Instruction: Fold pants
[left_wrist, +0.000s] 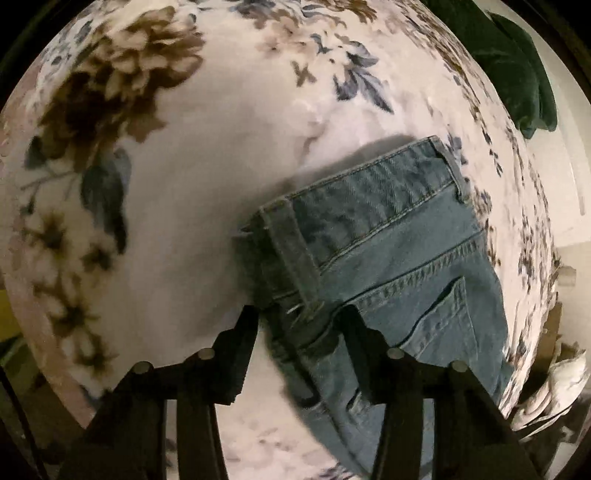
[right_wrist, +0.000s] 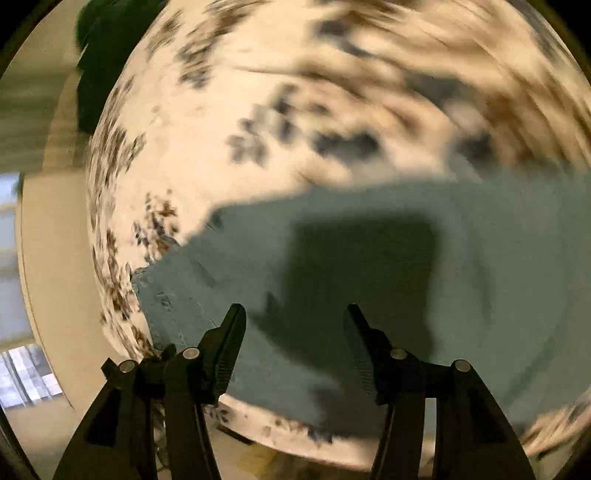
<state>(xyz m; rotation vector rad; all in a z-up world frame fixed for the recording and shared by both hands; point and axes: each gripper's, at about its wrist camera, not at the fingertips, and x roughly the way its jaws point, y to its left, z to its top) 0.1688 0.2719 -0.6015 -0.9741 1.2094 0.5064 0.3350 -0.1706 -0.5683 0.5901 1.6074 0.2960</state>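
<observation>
Dim, warm light; fisheye bending and dark vignette at every rim. Right wrist view heavily motion-blurred. Hard claw shadow on the jeans (right_wrist: 369, 266); left view sharper at the waistband.

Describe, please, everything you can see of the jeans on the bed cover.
The jeans are faded blue denim with stitched seams, a waistband, belt loop and back pocket. They lie flat on the floral cover. The left claw stands open around the waistband corner. In the blurred right view, the open right claw hangs above plain denim, casting a shadow.
</observation>
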